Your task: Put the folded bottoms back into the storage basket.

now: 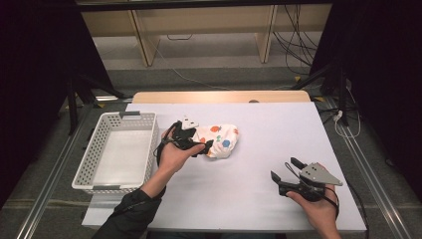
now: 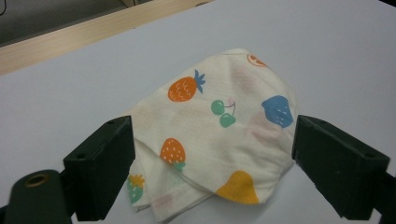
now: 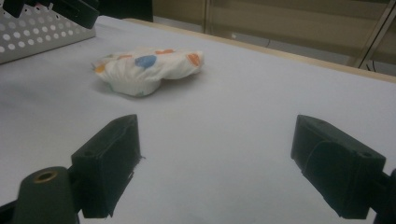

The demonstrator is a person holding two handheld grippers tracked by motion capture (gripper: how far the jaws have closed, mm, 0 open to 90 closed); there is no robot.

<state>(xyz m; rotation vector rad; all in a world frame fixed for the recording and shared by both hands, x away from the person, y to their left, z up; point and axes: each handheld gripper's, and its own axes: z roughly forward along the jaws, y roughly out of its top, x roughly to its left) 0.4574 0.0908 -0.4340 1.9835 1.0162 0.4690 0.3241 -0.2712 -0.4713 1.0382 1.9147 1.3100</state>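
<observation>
A folded white cloth (image 1: pixel 222 141) printed with coloured fruit lies on the white table (image 1: pixel 278 124), left of the middle. My left gripper (image 1: pixel 201 140) is at the cloth's left side and stands open. In the left gripper view the cloth (image 2: pixel 219 126) lies between the two spread jaws of the left gripper (image 2: pixel 212 140), and I cannot tell whether they touch it. My right gripper (image 1: pixel 284 169) is open near the front right of the table, with nothing between its jaws. In the right gripper view the right gripper (image 3: pixel 217 137) points over bare table toward the cloth (image 3: pixel 149 67) farther off.
A white perforated basket (image 1: pixel 99 149) with nothing in it stands at the table's left edge, close to the left hand; its wall (image 3: pixel 32 35) is also in the right gripper view. A wooden strip (image 1: pixel 219 96) runs along the far edge. Cables lie on the floor beyond.
</observation>
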